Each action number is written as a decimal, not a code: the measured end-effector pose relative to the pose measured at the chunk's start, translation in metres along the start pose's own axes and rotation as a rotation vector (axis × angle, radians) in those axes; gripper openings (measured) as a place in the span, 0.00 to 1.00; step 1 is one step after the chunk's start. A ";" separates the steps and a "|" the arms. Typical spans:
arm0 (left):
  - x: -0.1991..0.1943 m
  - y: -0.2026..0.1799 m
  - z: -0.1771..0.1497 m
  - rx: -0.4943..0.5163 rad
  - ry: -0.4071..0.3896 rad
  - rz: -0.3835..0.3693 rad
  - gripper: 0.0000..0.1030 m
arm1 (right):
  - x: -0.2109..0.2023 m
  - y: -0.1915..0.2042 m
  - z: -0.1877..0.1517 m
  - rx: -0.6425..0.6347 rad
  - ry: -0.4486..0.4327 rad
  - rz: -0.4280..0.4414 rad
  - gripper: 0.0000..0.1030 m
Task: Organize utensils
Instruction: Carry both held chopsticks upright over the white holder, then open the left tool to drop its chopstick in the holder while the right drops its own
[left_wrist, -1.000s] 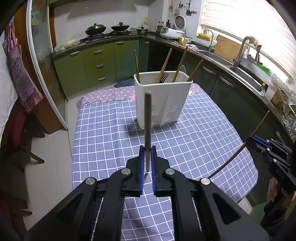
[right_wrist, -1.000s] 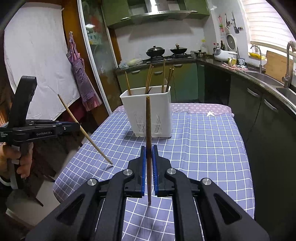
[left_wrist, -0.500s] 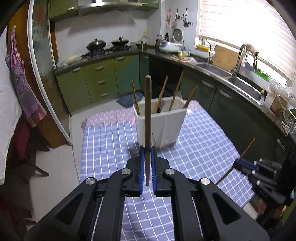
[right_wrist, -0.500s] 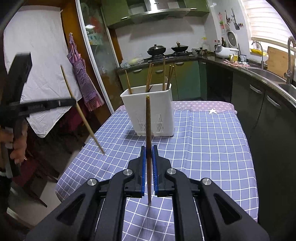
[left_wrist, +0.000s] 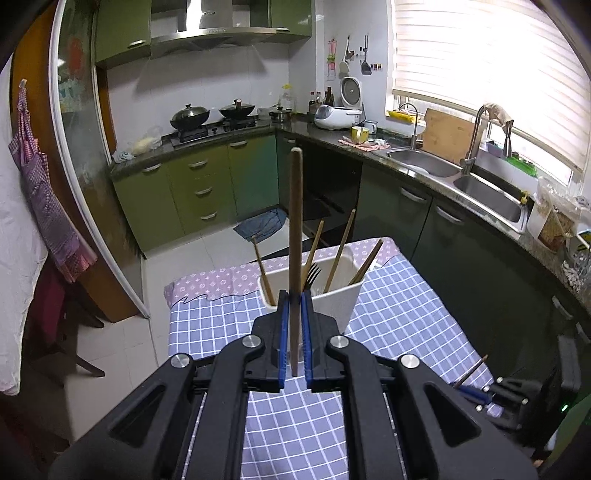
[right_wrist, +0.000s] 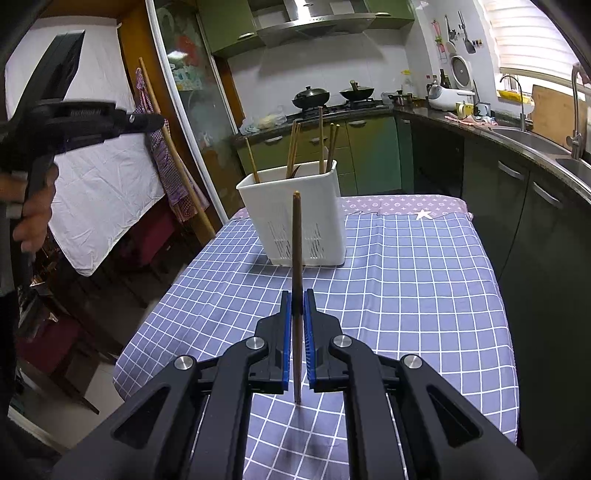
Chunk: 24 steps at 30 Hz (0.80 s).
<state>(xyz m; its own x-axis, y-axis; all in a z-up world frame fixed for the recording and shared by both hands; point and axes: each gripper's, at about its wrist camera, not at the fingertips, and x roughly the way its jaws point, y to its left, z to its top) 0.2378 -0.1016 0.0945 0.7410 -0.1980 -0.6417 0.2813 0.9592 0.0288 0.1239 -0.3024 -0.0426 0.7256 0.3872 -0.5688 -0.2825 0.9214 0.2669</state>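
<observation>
left tool risen higher above the table with its chopstick, utensil holder now lower in its view

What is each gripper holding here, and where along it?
Left gripper pinches a wooden chopstick close to its lower end. Right gripper pinches another chopstick below its middle, its tip sticking out underneath.

utensil holder base hidden by left gripper

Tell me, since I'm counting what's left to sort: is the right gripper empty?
No, the right gripper is shut on a wooden chopstick, held upright in front of the white utensil holder.
</observation>
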 end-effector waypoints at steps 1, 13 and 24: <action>0.001 0.000 0.005 -0.005 0.003 -0.005 0.06 | 0.000 0.000 0.000 0.001 0.000 0.000 0.07; 0.012 0.001 0.072 -0.026 -0.095 0.024 0.06 | 0.000 -0.006 -0.001 0.008 -0.001 0.017 0.07; 0.098 0.010 0.068 -0.067 -0.014 0.034 0.06 | 0.001 -0.012 0.001 0.022 0.002 0.021 0.07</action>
<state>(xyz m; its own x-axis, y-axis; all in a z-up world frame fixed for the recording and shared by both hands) 0.3546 -0.1250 0.0846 0.7583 -0.1678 -0.6300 0.2149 0.9766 -0.0013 0.1286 -0.3130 -0.0453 0.7183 0.4065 -0.5646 -0.2838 0.9122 0.2955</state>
